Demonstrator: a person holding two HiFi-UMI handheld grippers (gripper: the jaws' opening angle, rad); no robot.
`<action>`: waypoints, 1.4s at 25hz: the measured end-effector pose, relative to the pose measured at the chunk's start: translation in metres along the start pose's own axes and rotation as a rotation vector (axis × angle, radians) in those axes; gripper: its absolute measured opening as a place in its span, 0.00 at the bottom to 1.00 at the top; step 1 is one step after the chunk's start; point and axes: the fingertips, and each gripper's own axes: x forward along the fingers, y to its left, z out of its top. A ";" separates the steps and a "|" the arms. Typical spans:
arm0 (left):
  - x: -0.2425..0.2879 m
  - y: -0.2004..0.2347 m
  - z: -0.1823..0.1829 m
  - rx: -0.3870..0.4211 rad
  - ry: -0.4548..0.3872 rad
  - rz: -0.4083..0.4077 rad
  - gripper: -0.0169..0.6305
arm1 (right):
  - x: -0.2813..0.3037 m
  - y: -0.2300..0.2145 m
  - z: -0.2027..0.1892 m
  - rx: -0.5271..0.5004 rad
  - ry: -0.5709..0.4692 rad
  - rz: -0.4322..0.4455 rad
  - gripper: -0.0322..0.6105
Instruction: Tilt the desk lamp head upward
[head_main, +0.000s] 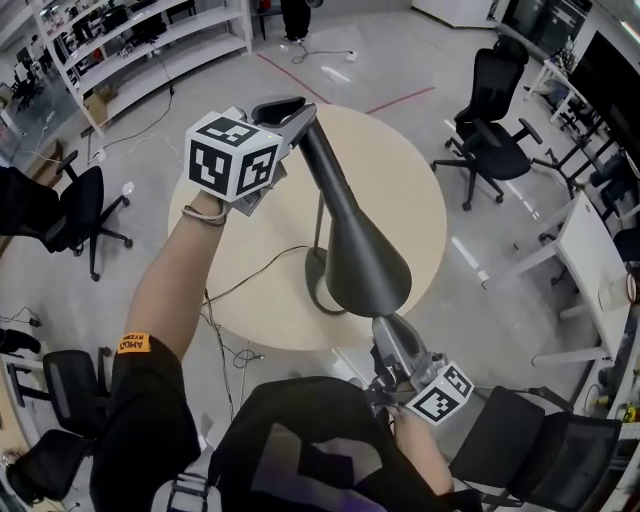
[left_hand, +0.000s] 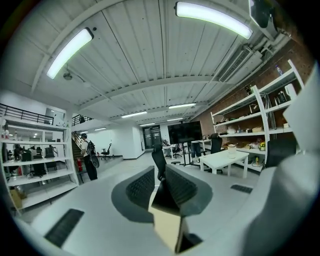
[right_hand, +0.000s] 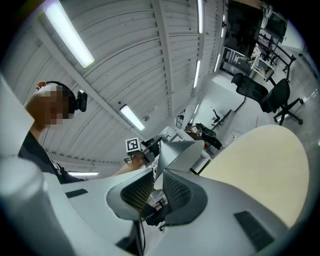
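A dark grey desk lamp stands on a round beige table (head_main: 405, 170); its base (head_main: 318, 288) sits near the front edge. The cone-shaped lamp head (head_main: 355, 235) slants from its narrow end at upper left to its wide mouth at lower right. My left gripper (head_main: 285, 108) is shut on the narrow end, which shows as a dark wedge between the jaws of the left gripper (left_hand: 159, 187). My right gripper (head_main: 386, 330) is shut on the rim of the wide mouth. In the right gripper view the lamp head (right_hand: 180, 150) rises just past the right gripper (right_hand: 156, 187).
The lamp's cable (head_main: 255, 278) runs over the table's left front edge to the floor. Black office chairs stand at the right (head_main: 490, 140), at the left (head_main: 75, 215) and by my feet. A white desk (head_main: 590, 260) is at the right, shelving (head_main: 150, 45) at the far left.
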 end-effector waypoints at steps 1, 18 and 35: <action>0.001 0.001 -0.002 0.000 0.008 0.002 0.20 | -0.001 0.007 0.006 -0.015 -0.010 0.012 0.16; 0.001 0.029 -0.066 -0.176 0.056 -0.004 0.10 | 0.051 0.124 0.106 -0.368 -0.001 0.136 0.16; 0.019 0.023 -0.106 -0.236 0.143 -0.090 0.10 | 0.129 0.162 0.160 -0.413 0.022 0.180 0.16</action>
